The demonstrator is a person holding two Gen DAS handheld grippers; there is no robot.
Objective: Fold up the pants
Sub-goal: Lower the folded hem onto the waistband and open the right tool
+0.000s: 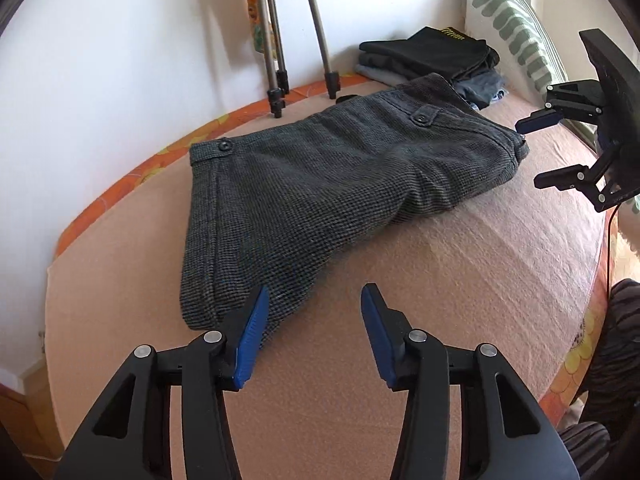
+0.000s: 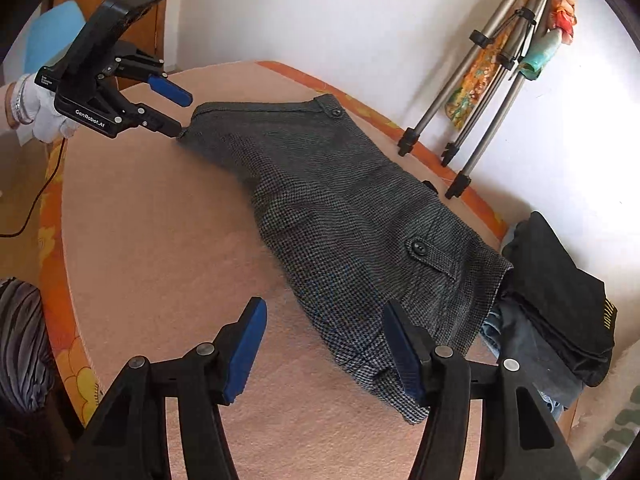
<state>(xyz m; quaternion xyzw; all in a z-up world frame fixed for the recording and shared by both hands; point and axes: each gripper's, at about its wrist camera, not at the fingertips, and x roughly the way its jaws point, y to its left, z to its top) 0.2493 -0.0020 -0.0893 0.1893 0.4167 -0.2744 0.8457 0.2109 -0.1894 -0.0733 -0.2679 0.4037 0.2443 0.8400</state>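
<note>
Dark grey checked pants (image 1: 320, 184) lie folded lengthwise on the pink bed cover (image 1: 440, 280), with buttoned tabs on top. They also show in the right wrist view (image 2: 344, 216). My left gripper (image 1: 316, 320) is open and empty, its left finger over the leg hem end. It shows in the right wrist view (image 2: 182, 114), just off that hem. My right gripper (image 2: 324, 340) is open and empty at the waist end, its right finger over the waistband corner. It shows in the left wrist view (image 1: 534, 156) beside the waistband.
A stack of folded dark clothes (image 1: 436, 60) sits just beyond the waist end; it also shows in the right wrist view (image 2: 556, 304). A tripod (image 1: 304, 36) stands against the white wall. A patterned pillow (image 1: 508, 20) leans at the far right. The bed edge has an orange flowered sheet (image 2: 60, 340).
</note>
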